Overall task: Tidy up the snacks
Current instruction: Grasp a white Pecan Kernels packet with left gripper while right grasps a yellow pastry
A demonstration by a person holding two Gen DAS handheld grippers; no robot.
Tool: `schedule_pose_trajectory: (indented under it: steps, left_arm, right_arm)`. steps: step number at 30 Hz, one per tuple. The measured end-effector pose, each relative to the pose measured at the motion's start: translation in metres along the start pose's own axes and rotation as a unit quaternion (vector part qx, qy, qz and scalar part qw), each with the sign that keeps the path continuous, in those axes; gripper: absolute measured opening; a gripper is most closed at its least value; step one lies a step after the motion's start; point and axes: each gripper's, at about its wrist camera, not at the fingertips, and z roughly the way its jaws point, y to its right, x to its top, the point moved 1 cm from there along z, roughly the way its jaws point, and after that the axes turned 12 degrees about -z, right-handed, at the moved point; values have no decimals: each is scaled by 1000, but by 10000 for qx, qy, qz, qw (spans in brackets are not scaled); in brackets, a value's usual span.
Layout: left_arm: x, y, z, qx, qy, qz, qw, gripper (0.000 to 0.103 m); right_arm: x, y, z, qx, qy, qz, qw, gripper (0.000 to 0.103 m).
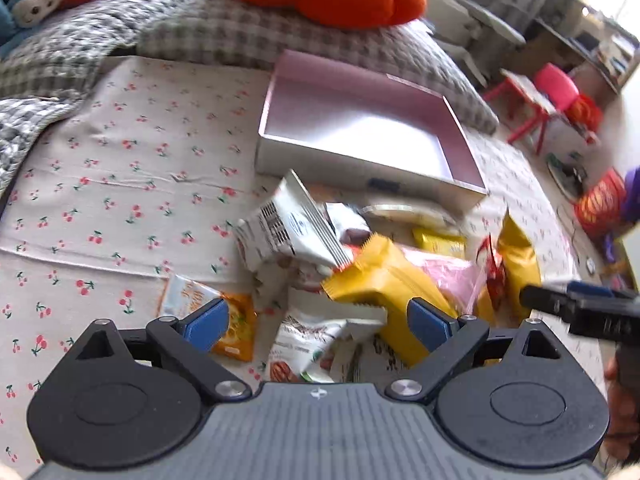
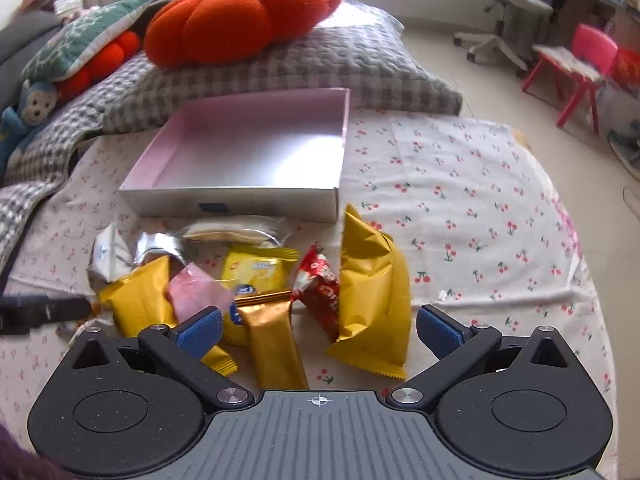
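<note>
A pile of snack packets lies on the cherry-print sheet in front of an empty pink-lined box (image 1: 360,128) (image 2: 256,148). In the left wrist view I see a white packet (image 1: 280,228), a yellow packet (image 1: 384,276) and an orange packet (image 1: 236,328). My left gripper (image 1: 316,324) is open and empty just above the pile. In the right wrist view a tall yellow bag (image 2: 372,296), a gold bar packet (image 2: 272,340), a red packet (image 2: 320,284) and a pink packet (image 2: 196,292) lie close ahead. My right gripper (image 2: 318,330) is open and empty over them.
A grey checked pillow (image 2: 320,68) with an orange pumpkin cushion (image 2: 240,12) lies behind the box. A blue monkey toy (image 2: 28,112) sits far left. A red child's chair (image 2: 576,68) and an office chair (image 2: 500,4) stand on the floor to the right.
</note>
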Motion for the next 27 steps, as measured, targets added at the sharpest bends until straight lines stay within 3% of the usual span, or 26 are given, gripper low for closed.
schedule_pose_trajectory:
  steps: [2,5,8,10,18,23,27]
  left_arm:
    - [-2,6,-6,-519,105,-264,9983,94]
    - [-3,7,-7,-607,-92,-314,9976,94]
    - [-10,4,-8,-735,-306,-254,9965,84]
    - [-11,3,-8,-666,-390,-150,9969,79]
    - [-16,8,-9,-720,-357,218,9965,75]
    - [-19,8,-1,-525,-431,347,9971,66]
    - [-21,7,4,-523,-469,371,9968,59]
  right_arm:
    - [-1,-1,3,0,-69,30,10000,102]
    - [-5,-10,-1,18,-25,-107,9999,100]
    - [0,-3,6,-117,-171,-249,9995,95]
    - [0,3,7,-237,-138,-130,9995,93]
    - [-1,19,16,-416,-164,211,9988,87]
    - [0,34,26,-431,-323,601,9967,71]
    - [-2,40,34,-299,-471,822,9951,66]
